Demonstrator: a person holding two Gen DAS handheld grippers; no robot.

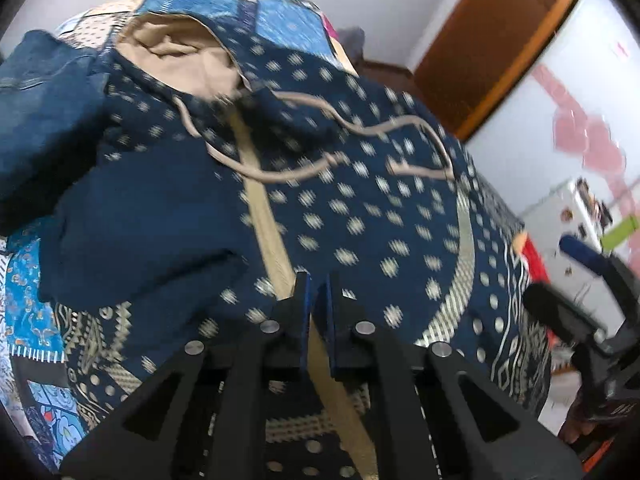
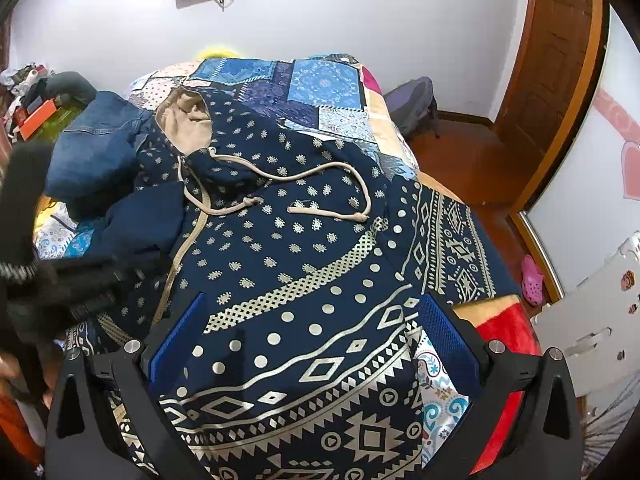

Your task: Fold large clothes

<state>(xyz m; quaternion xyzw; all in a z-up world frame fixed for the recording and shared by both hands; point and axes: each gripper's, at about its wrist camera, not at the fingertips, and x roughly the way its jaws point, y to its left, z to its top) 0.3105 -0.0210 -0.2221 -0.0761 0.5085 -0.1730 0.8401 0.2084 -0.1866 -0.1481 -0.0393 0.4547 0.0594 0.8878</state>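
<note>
Patchwork bed [image 2: 320, 80] under patterned hoodie [image 2: 280, 240]; right tool [image 2: 312, 344] wide apart

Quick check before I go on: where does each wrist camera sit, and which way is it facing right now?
Left wrist: above the shut left tool, angled down at the navy patterned hoodie; the right tool shows at the right edge.
Right wrist: above the open right tool, looking down the hoodie's hem toward the white wall; a blurred black tool at left.
Shared: hoodie, beige drawcord, folded blue jeans, patchwork bedspread.
</note>
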